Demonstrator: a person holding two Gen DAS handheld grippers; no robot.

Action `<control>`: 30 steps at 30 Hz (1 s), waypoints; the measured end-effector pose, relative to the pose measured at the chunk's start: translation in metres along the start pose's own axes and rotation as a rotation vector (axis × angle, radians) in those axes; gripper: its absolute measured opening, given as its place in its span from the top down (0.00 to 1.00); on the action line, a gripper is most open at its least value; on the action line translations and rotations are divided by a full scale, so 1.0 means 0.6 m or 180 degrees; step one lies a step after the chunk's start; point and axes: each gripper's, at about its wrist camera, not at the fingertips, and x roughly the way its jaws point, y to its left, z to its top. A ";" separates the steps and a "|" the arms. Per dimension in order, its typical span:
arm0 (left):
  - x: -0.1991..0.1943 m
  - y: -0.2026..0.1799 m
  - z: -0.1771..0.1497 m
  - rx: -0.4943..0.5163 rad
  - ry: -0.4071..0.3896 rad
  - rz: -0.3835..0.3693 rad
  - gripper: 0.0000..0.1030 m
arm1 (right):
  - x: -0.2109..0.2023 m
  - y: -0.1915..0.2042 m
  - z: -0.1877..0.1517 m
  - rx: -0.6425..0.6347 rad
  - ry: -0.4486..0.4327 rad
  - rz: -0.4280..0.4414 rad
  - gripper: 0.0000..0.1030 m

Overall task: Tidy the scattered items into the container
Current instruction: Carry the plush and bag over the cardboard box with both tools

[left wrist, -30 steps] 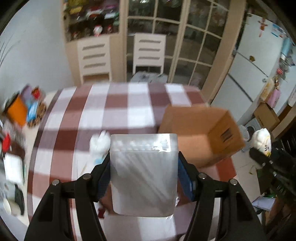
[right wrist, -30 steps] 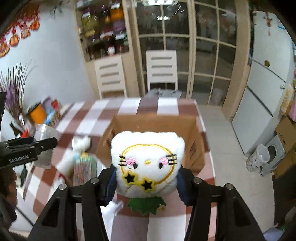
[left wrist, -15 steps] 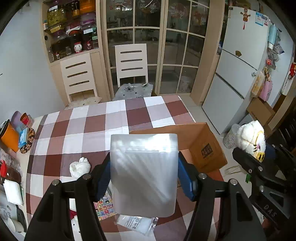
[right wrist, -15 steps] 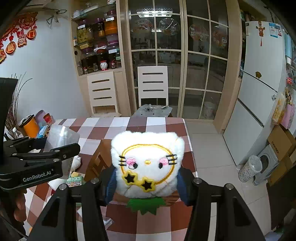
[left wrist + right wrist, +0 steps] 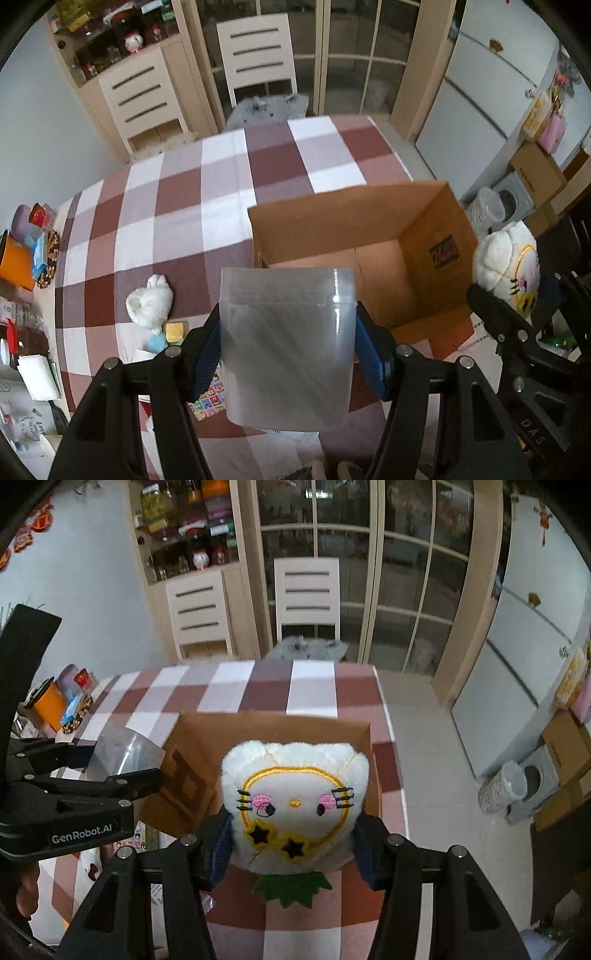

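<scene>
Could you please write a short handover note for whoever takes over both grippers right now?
Left gripper: jaws shut on the translucent plastic pouch, held above the table near the cardboard box.
Right gripper: jaws shut on the white plush toy, just in front of the box.
Done: both items picked up; the part of the box's inside that shows looks empty.
Left: drop both in, then collect the small white plush, the yellow block and the colourful card from the checked tablecloth.
</scene>
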 end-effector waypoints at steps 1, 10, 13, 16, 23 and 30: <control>0.003 -0.001 0.001 0.0012 0.0017 0.0000 0.37 | 0.004 -0.002 0.000 0.0003 0.0010 -0.0001 0.46; 0.012 -0.011 0.020 0.0087 0.0080 -0.0001 0.37 | 0.027 -0.013 0.007 0.0036 0.0099 0.0006 0.46; 0.003 -0.011 0.031 0.0066 0.0003 -0.0004 0.38 | 0.028 -0.015 0.011 0.0043 0.0070 0.0024 0.46; -0.009 -0.010 0.043 0.0053 -0.0071 -0.0017 0.38 | 0.022 -0.014 0.018 0.0027 -0.0002 0.0017 0.46; -0.026 -0.015 0.055 0.0046 -0.0171 -0.0018 0.38 | 0.017 -0.020 0.030 0.0021 -0.0068 0.0013 0.46; -0.033 -0.021 0.058 0.0036 -0.0073 -0.0163 0.38 | 0.016 -0.018 0.036 -0.0014 -0.0079 -0.0006 0.46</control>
